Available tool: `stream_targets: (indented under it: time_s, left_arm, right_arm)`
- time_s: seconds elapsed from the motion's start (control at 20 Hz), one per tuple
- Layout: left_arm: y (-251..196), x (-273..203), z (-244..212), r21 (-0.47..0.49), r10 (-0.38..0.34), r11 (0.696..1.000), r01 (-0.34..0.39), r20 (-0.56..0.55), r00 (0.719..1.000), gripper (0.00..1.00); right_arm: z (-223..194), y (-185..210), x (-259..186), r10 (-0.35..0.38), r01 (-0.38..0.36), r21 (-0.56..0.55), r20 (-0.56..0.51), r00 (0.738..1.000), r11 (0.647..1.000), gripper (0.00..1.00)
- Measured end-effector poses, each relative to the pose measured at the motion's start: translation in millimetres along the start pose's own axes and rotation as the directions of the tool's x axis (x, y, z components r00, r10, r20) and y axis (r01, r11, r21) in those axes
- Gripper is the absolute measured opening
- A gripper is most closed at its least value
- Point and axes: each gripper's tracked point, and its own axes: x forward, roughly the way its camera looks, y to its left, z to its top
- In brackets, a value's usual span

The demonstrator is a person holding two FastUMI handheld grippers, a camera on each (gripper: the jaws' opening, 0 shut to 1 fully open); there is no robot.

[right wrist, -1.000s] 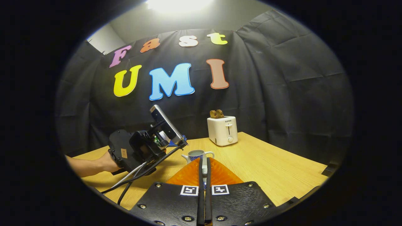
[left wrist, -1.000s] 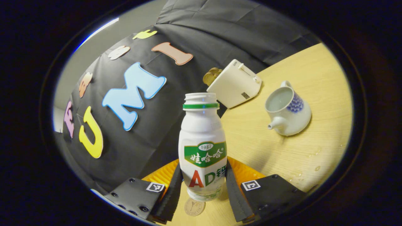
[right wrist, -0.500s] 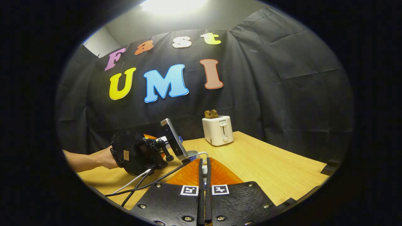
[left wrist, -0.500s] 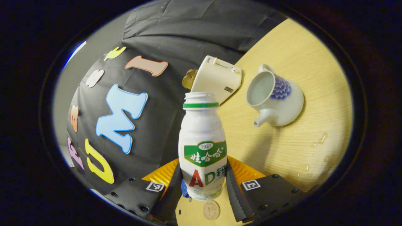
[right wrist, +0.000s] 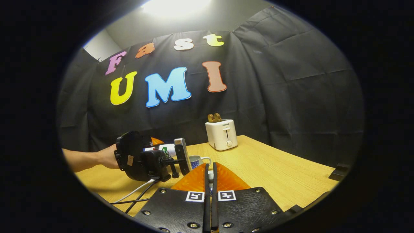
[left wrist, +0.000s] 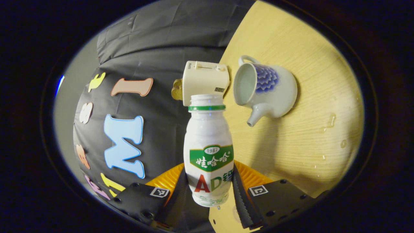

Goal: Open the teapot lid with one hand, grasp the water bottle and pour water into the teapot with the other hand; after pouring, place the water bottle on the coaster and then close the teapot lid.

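A pale wooden table stands before the black cloth wall. My left gripper clenches the white plastic water bottle with a green neck ring, uncapped and tipped toward the open white teapot with blue flower pattern, so I judge the pour is about to begin. My right gripper holds a small white piece, probably the lid, between nearly closed fingers. The cream toaster sits just behind the bottle's mouth; 3 or so water drops dot the table.
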Motion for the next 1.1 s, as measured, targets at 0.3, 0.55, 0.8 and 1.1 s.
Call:
stream_targets:
  time_s: [0.3,0.55,0.8,1.1]
  left_arm:
    - [3,2,1,0.088,0.026,0.996,-0.028,0.015,1.000,0.80]
    - [5,-1,7,0.197,0.044,0.979,-0.051,0.040,0.998,0.80]
    - [12,-3,12,0.260,0.047,0.964,-0.060,0.056,0.997,0.80]
    - [16,-2,12,0.279,0.063,0.957,-0.078,0.060,0.996,0.77]
  right_arm:
    - [-8,3,0,0.011,-0.011,-0.013,-0.020,1.000,1.000,0.01]
    - [-7,3,-3,0.006,-0.006,-0.014,-0.017,1.000,1.000,0.01]
    - [-6,4,-2,0.006,-0.006,-0.025,-0.014,1.000,1.000,0.01]
    - [-5,2,-3,0.004,-0.004,-0.023,-0.011,1.000,1.000,0.01]
